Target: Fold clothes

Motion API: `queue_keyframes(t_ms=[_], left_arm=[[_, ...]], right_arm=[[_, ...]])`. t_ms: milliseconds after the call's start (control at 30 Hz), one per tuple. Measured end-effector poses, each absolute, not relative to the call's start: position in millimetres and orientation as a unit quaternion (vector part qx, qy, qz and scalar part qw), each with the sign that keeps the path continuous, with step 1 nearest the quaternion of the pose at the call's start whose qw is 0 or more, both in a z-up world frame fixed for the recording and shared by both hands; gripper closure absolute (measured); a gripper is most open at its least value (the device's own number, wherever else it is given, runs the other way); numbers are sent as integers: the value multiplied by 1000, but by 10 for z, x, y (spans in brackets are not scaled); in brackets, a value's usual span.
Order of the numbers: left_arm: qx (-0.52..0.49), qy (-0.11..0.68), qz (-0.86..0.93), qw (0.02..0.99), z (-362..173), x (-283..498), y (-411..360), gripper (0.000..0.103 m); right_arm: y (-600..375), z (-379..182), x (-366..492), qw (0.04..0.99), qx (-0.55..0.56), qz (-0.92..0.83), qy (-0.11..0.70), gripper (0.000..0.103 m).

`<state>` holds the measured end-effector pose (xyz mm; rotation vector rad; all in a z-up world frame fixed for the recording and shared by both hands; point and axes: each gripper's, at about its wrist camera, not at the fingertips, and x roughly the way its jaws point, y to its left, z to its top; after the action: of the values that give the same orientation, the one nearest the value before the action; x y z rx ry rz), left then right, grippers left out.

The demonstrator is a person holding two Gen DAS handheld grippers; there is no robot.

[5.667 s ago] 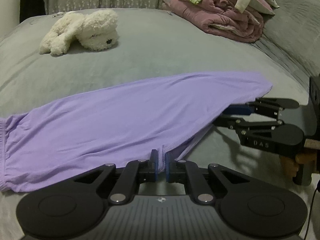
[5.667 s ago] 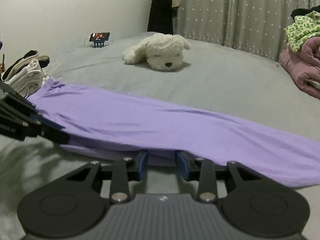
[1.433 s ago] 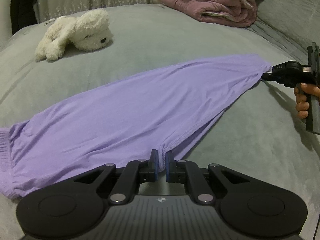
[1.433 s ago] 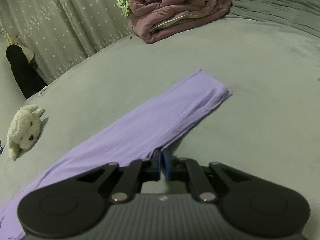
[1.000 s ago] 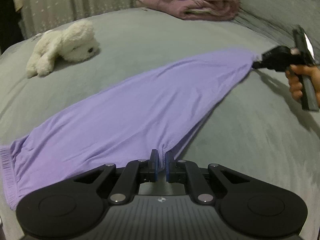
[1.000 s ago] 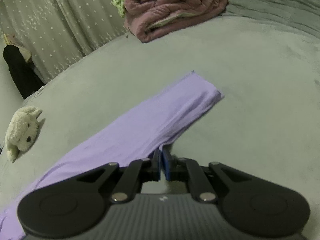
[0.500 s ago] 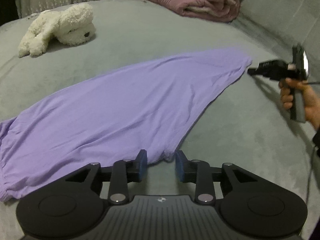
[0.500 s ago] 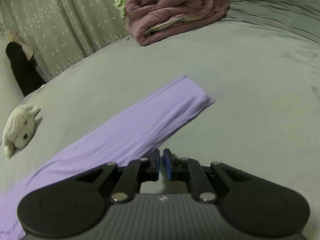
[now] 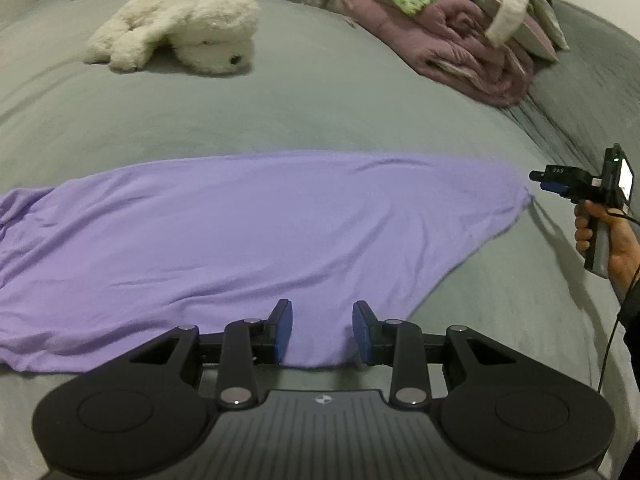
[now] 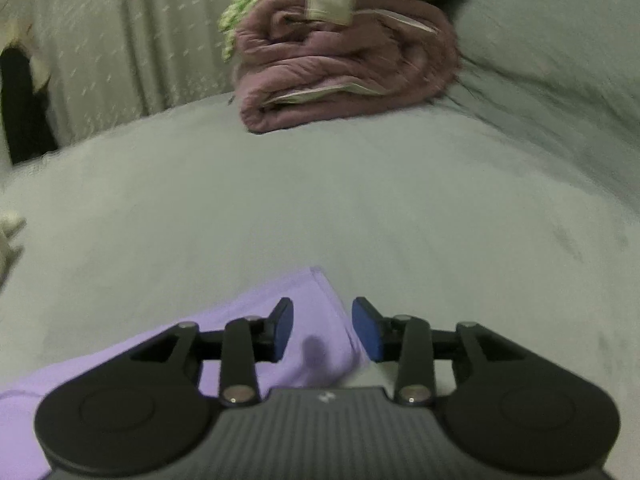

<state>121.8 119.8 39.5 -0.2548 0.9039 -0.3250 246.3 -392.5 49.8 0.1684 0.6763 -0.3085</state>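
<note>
The lilac jersey trousers (image 9: 248,232), a long, soft, thin garment, lie flat on the wide grey-green bedcover (image 9: 304,108), which fills both views. Their long axis runs crosswise in front of the left tongs (image 9: 322,330), from a gathered end far off to the left of those tongs to a narrow hem end far off to the right, where the right tongs (image 9: 538,184) hover just beside the tip without touching it. The near edge of the cloth lies right at the left tongs, its lowest bulge showing in the gap between the two blue pads (image 9: 282,330). So the left hand is nearer the broad middle of the garment and the right hand (image 9: 600,236) nearer the hem end; any fold along the length probably starts from one of those two spots.

Both pairs of tongs stand partly apart and grip nothing. The jaws of the right tongs (image 10: 322,330) are opening at this moment, and the hem corner lies loose on the bedcover below their gap, with no pad pressing on it.

The fabric looks smooth, with a few shallow creases running lengthwise and a slight pucker at the hem tip.

Beyond the tongs, well apart from the trousers, lie a rolled mauve quilt (image 9: 460,56) and a white plush dog (image 9: 180,28).
</note>
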Motion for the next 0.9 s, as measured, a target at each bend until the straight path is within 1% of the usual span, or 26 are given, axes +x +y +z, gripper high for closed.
queue_keyframes(t_ms=[200,233,267,300,333,400,433,533,600,633,667,700,733,900], left_arm=[[-129,435,-136,881,336,1253,1205,71],[-128,435,-135,881,330,1259,1200,71],[-127,435,-134,881,321,1265,1191,71],[-126,436,-132,881,318,1269,1179,71],[-122,436,-132,882,317,1269,1162,71],[-115,435,-132,883,318,1265,1145,71],[-114,435,-132,883,319,1262,1145,71],[-112,435,-131,884,324,1254,1143,71],[-109,435,-130,884,322,1251,1136,71],[-109,436,-130,884,318,1255,1137,71],[-109,436,-129,884,315,1256,1134,71],[-108,437,-128,884,311,1259,1131,71],[-107,438,-126,884,308,1261,1123,71],[-98,438,-126,885,306,1247,1092,71]], right_arm=[[-3586,354,2933,923,-26,-74,376,69],[-3495,339,2932,925,-40,-52,375,68],[-3403,323,2932,926,-53,-30,373,62],[-3316,305,2929,926,-66,-9,371,60],[-3241,274,2917,924,-74,10,374,65],[-3111,210,2906,921,-103,24,375,79],[-3055,194,2901,920,-114,29,373,100],[-2937,242,2870,924,-135,21,356,99],[-2914,317,2825,932,-141,11,335,98],[-2905,347,2800,934,-139,10,329,91],[-2896,373,2777,934,-137,19,330,70],[-2884,396,2752,933,-136,31,331,60],[-2865,408,2717,932,-137,48,332,55],[-2650,343,2675,903,-179,138,364,62]])
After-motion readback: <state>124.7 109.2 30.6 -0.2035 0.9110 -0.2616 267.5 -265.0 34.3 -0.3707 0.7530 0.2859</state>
